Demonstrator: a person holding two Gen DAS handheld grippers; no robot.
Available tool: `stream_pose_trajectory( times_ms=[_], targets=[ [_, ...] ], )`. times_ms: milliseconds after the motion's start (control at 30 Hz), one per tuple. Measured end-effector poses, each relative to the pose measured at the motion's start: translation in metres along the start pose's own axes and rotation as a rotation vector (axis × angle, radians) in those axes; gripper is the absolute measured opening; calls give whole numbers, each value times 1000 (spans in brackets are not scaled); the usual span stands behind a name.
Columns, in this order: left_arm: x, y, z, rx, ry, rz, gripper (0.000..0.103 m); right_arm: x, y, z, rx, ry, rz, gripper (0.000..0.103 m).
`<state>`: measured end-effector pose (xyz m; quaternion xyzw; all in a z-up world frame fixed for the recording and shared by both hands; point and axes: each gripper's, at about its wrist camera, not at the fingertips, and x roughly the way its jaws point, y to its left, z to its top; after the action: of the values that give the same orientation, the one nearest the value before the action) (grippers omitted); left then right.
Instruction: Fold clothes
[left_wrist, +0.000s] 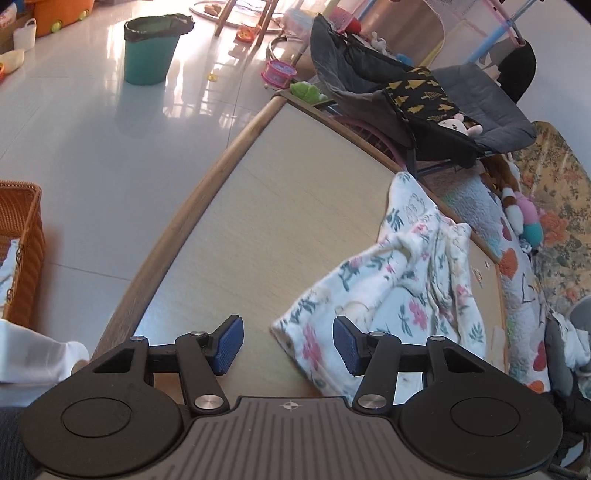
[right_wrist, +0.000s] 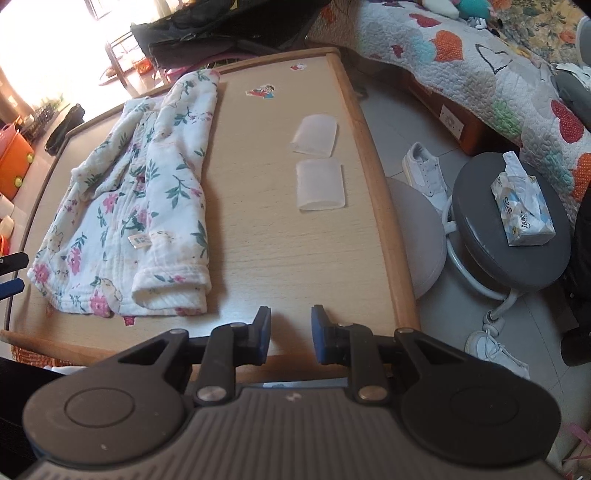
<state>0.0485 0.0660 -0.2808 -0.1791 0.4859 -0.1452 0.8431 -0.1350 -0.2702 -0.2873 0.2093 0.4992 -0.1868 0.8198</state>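
A white garment with a flower print (right_wrist: 129, 206) lies flat on the left half of the wooden table (right_wrist: 280, 258), one sleeve folded over it and the cuff towards the near edge. In the left wrist view the same garment (left_wrist: 406, 288) is rumpled on the right side of the table (left_wrist: 280, 206). My left gripper (left_wrist: 288, 347) is open just above its near hem corner; the right pad stands in front of the cloth and nothing is pinched. My right gripper (right_wrist: 290, 334) hovers over the table's near edge, right of the cuff, open with a narrow gap and nothing in it.
Two small white folded pieces (right_wrist: 319, 158) lie on the table's right side, near stickers. To the left stand a wicker basket (left_wrist: 22, 251) and a teal bin (left_wrist: 151, 51); a dark folding chair (left_wrist: 406, 92) stands beyond the table. On the right are a grey stool (right_wrist: 480, 206) with a tissue pack, white shoes (right_wrist: 424, 170) and a quilted bed (right_wrist: 480, 74).
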Motion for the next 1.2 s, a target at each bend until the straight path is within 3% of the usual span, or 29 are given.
stream_pose_trajectory(
  times_ms=[200,400,700,833,1200],
  targets=[
    [11,-5,1,-11,22,-15,25,1,2,2,-9,12,-14,22],
    [19,-10,-1,15,28,-20,11,2,6,4,13,65,-29,22],
    [4,-17,-3,-16,-27,-49,9,2,11,2,1,74,-52,22],
    [-10,-30,-3,-2,-36,-96,9,2,12,2,6,77,-56,22],
    [-20,-70,-20,73,-6,-173,8,1,3,6,75,92,-22,23]
  ],
)
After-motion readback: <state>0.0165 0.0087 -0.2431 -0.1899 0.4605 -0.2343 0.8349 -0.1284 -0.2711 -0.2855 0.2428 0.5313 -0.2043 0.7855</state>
